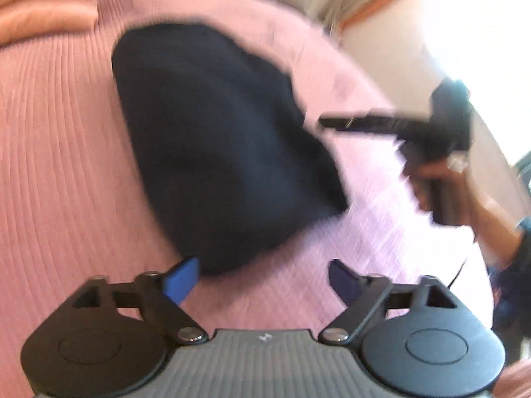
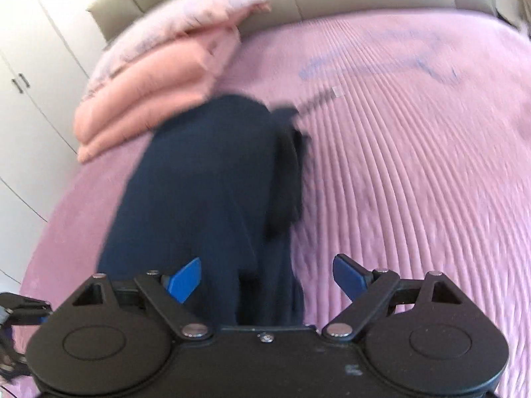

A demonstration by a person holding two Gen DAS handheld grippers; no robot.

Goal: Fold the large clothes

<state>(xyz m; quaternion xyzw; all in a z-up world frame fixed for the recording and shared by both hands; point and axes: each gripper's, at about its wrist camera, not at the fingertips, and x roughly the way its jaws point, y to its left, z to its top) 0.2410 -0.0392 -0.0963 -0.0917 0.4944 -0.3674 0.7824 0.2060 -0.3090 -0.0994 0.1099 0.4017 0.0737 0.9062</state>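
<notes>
Dark garment lies on the pink bedspread, both grippers released above it.

The navy garment lies in a long, partly folded strip on the bedspread, its long axis running away from both grippers toward the pink pillows. The left gripper hangs with jaws spread, empty, just off the near end. The right gripper, also spread and empty, sits directly over the cloth, so it looks nearer for the next grasp.

We read no text, label, brand or number anywhere. Small pale mark on left gripper body too blurred to make out. Blue scribble on bedspread forms no letters.
</notes>
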